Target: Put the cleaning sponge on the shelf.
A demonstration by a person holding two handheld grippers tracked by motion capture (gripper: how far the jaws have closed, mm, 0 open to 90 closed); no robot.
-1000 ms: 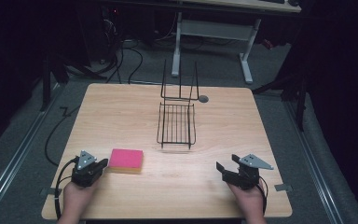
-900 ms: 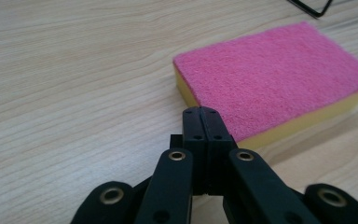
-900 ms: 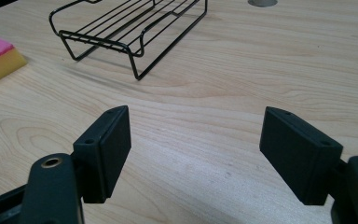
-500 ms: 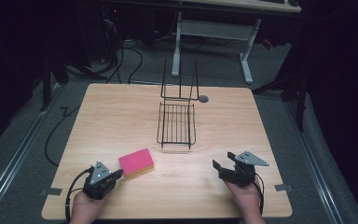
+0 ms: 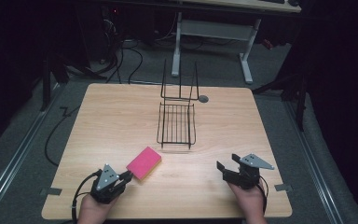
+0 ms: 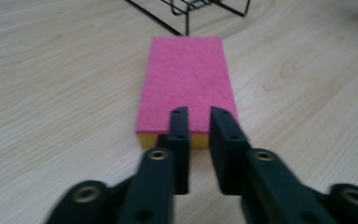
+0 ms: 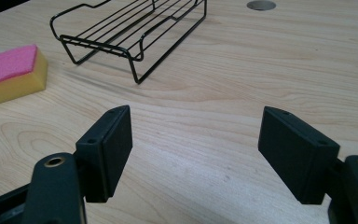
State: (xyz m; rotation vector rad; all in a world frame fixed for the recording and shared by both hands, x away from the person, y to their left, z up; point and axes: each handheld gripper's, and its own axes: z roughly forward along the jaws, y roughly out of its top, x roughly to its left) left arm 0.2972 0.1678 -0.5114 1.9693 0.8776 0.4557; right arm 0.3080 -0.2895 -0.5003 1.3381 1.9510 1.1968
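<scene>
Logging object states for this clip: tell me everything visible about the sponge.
The sponge is a flat rectangular block, pink scouring layer on top, yellow foam beneath. It looks clean and undeformed. It lies flat on the table, pink side up, turned diagonally, near the front left, short of the wire rack and apart from it. The left gripper sits at its near short end, jaws slightly parted, tips over that edge; whether they touch is unclear.

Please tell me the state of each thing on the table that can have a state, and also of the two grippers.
Sponge: lies flat on the table, pink face up, yellow layer below, not lifted.
Wire rack: rests on the table, holds nothing.
Left gripper: jaws narrowly apart and just been opening, tips at the sponge's near end, nothing between them.
Right gripper: jaws open, nothing between them, apart from the sponge.
</scene>
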